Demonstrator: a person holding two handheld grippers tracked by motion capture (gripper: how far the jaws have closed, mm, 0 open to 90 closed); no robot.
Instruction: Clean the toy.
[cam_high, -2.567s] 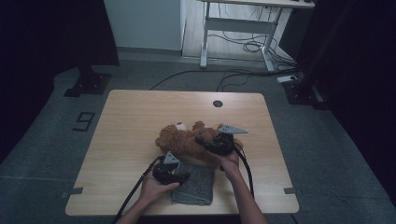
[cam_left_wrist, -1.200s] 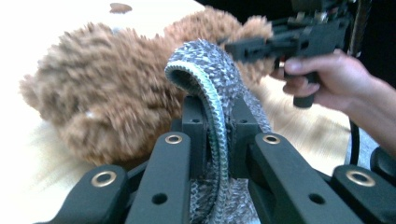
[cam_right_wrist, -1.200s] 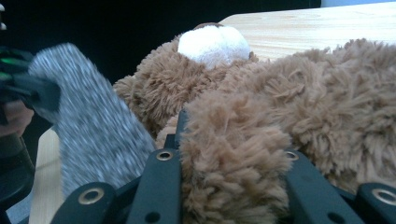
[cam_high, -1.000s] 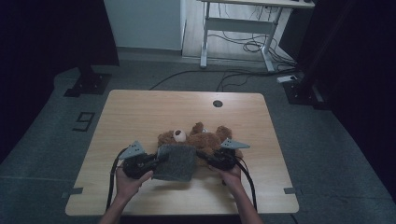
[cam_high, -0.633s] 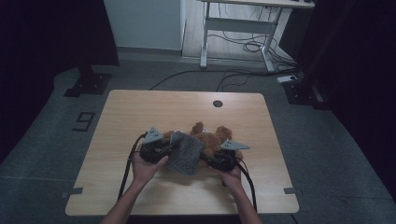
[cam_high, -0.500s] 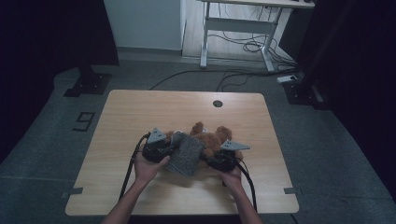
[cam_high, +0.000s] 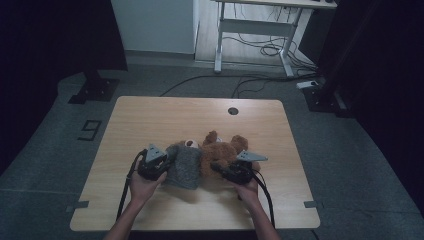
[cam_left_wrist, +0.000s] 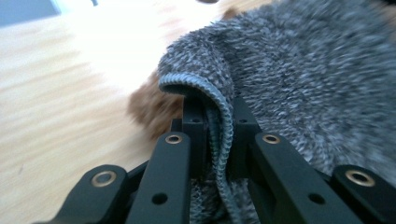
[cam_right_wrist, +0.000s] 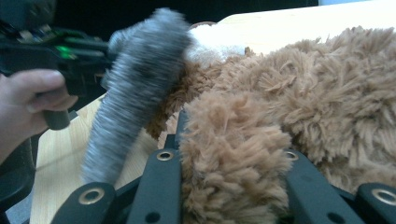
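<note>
You are mid-way through covering the teddy bear (cam_high: 225, 152) lying on the table (cam_high: 150, 115): your left gripper (cam_high: 161, 167) pinches the grey cloth's (cam_high: 184, 165) hem, your right gripper (cam_high: 222, 169) apparently clamps a furry limb, so next lower the cloth flat.

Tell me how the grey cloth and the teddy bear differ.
The cloth is grey and knitted-looking with a corded hem; the bear is brown and long-furred. The cloth is thin, draped partly over the bear; the bear is bulky and lies on the table. The left gripper is shut on the cloth's hem; the right gripper is shut on a furry part of the bear. Both are soft.
</note>
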